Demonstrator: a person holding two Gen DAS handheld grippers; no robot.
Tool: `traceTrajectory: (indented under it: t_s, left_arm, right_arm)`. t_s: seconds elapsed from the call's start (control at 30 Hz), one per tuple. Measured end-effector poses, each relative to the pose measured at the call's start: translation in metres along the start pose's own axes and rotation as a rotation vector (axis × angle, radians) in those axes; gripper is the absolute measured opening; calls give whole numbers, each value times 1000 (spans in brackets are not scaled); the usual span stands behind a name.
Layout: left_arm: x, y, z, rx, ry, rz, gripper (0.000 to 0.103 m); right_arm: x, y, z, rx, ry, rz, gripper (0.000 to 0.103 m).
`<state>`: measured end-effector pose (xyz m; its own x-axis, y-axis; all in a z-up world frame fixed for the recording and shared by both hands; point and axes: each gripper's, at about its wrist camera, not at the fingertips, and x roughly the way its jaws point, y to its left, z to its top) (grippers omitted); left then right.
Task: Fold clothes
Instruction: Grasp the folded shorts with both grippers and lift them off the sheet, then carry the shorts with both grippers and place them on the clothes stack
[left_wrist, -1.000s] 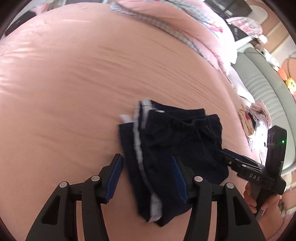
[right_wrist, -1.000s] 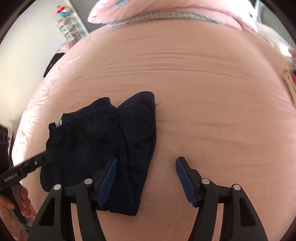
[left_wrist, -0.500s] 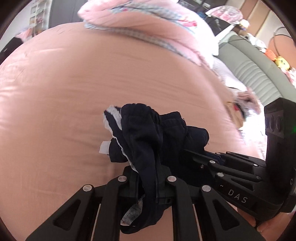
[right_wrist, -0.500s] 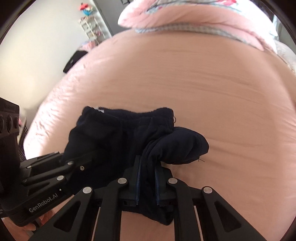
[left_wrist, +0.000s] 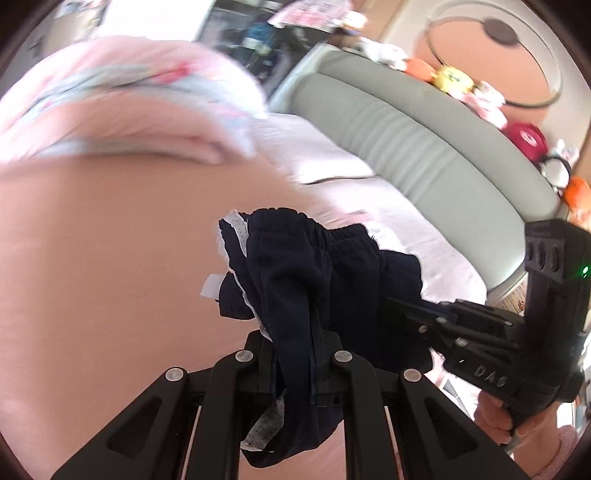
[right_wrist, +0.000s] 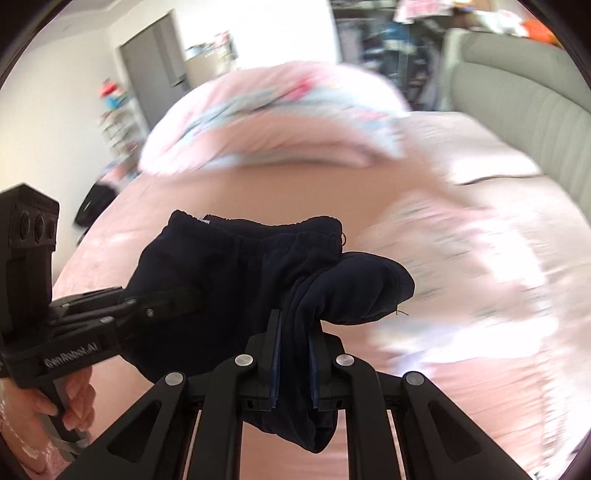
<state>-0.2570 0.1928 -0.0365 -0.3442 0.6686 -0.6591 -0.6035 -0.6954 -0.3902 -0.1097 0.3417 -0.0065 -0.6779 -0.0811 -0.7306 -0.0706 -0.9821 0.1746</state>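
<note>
Lifting is the step in hand: both tongs are pinching the dark shorts (left_wrist: 303, 280), which hang clear of the pink bed (left_wrist: 92, 266) in a bunched mass between the two tools. The left tongs (left_wrist: 293, 363) are pressed together on a gathered edge that shows white mesh lining; cloth spills out above the jaws and a tail of it droops below them. The right tongs (right_wrist: 293, 363) are likewise pressed together on a thick fold of navy cloth, with a rounded lobe of fabric bulging just beyond and to the right of the jaws. In the left wrist view the right tongs enter from the right side, with their tips buried in the same garment; in the right wrist view the left tongs enter from the left in the same manner, a hand (right_wrist: 74, 402) on the grip below them. The waistband (right_wrist: 273, 225) runs across the top of the bundle, ahead of both tongs. Heavy blur in the background of both views suggests fast motion. Judgement: the garment is picked up but not spread, so no crease can be set yet. The next move calls for drawing the tongs apart to pull the cloth taut, then lowering it flat onto the bed ahead of the tongs. Risk noted: the two grips sit near each other on bunched layers, so a layer may slip.
</note>
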Motion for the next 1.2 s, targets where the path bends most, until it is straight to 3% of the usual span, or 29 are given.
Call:
traceTrajectory:
  t_s: [0.2,0.33,0.43,0.47,0.5,0.53,0.6,0.7,0.73,0.8,0.9,1.0,1.03,1.1,1.2]
  left_arm:
    - [77,-61,53,-9,16,-61,9]
    - [120,-77,73,-20,51,-63,10]
    - [143,-81,69,-10,89,-17,13]
    - [150,-79,63,7,97,29,16]
    - [156,-77,57,27,104,74,24]
    - [157,-78,52,64,93,108,26]
    - [142,-79,44,106,18,139,32]
    - [108,-95,40,172,-203,222,47]
    - [97,-101,39,193,-276,226,49]
    - [93,-117,39,272,-346,187,50]
    - [127,-129,35,377,-257,194,50]
    - [161,-117,27,397,-149,259,48]
    - [166,-107,26,374,-125,282,48]
    - [159,-85,27,273,-119,215,50]
    - [130,-71,25,147,-176,114,50]
  right_arm:
    - [-6,-114,40,97,-21,-99,12]
    - [17,-177,42,146,4,-142,14]
    - [49,-214,50,167,19,-152,16]
    - [59,-225,45,181,35,-154,21]
    - [71,-231,46,189,43,-155,23]
    - [83,-237,46,197,51,-155,31]
    - [104,-248,48,211,60,-159,38]
    - [76,-233,45,178,-88,-210,45]
    - [65,-228,45,182,-135,-241,47]
    - [48,-218,46,177,-215,-274,50]
    - [69,-205,53,117,-159,-205,50]
    - [106,-202,48,67,-52,-240,49]
    - [113,-206,43,66,-34,-253,48]
    - [110,-220,36,109,-40,-233,46]
    - [98,-230,29,195,-66,-207,50]
